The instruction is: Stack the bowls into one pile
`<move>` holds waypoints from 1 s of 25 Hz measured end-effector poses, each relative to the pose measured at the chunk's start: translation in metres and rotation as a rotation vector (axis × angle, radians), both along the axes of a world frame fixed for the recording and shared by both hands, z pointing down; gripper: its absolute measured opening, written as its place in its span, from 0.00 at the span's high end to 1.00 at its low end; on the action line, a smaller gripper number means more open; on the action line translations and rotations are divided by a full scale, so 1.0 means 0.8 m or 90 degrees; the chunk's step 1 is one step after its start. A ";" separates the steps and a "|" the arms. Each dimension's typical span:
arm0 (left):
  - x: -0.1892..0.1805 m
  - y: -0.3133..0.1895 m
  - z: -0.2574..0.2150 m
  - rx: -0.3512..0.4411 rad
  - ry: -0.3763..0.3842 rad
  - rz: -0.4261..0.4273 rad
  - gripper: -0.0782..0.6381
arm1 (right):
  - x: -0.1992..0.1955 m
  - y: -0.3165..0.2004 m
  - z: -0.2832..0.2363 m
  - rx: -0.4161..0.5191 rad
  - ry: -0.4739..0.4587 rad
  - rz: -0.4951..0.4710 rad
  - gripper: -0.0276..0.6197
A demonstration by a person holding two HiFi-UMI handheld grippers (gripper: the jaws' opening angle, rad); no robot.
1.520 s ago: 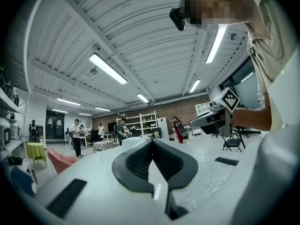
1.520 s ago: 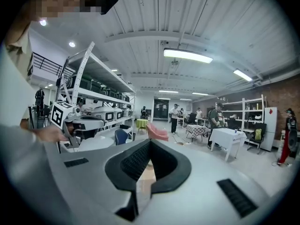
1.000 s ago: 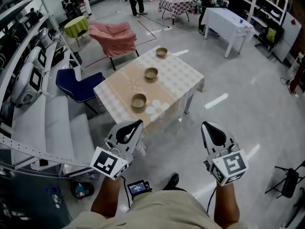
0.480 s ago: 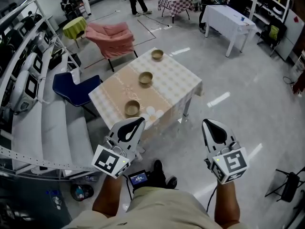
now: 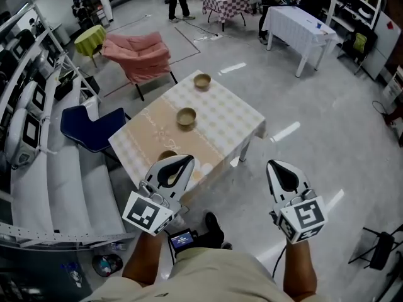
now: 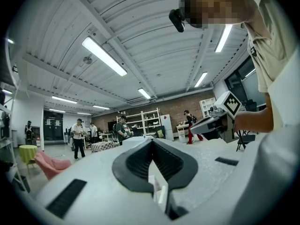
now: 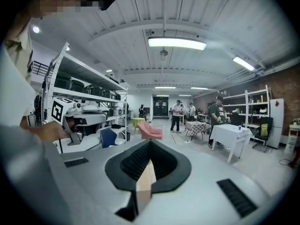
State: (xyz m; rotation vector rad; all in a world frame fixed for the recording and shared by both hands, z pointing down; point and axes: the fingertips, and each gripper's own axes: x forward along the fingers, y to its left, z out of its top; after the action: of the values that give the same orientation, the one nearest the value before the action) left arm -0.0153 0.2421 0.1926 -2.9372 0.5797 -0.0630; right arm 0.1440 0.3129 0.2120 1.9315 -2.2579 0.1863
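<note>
Three tan bowls stand apart in a row on a table [image 5: 233,115] with a checked cloth. The far bowl [image 5: 202,81] is near the back corner and the middle bowl [image 5: 186,116] is at the centre. The near bowl [image 5: 166,156] is partly hidden behind my left gripper [image 5: 181,162]. Both grippers are held in the air short of the table, over the floor. My right gripper [image 5: 278,167] is to the right of the table's near corner. Both are shut with nothing in them. In the gripper views the left gripper [image 6: 151,143] and right gripper [image 7: 149,143] point up at the ceiling and the room.
A blue chair [image 5: 91,128] and a pink-draped chair [image 5: 138,52] stand left of and behind the table. Shelving with machines [image 5: 25,137] runs along the left. A white table [image 5: 299,25], a checked table [image 5: 225,3] and people are at the back. Grey floor lies to the right.
The table and bowls have slid down and left in the head view, closer to me. The near bowl has gone partly behind the left gripper. Both grippers keep their pose.
</note>
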 end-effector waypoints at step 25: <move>0.025 -0.196 0.001 -0.003 0.026 0.009 0.88 | 0.020 -0.200 -0.004 -0.001 0.032 0.008 0.95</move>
State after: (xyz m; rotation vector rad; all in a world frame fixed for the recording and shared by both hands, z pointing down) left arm 0.0047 0.0849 0.1932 -2.9536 0.5642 -0.0040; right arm 0.1598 0.1532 0.2087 1.9283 -2.2129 0.1389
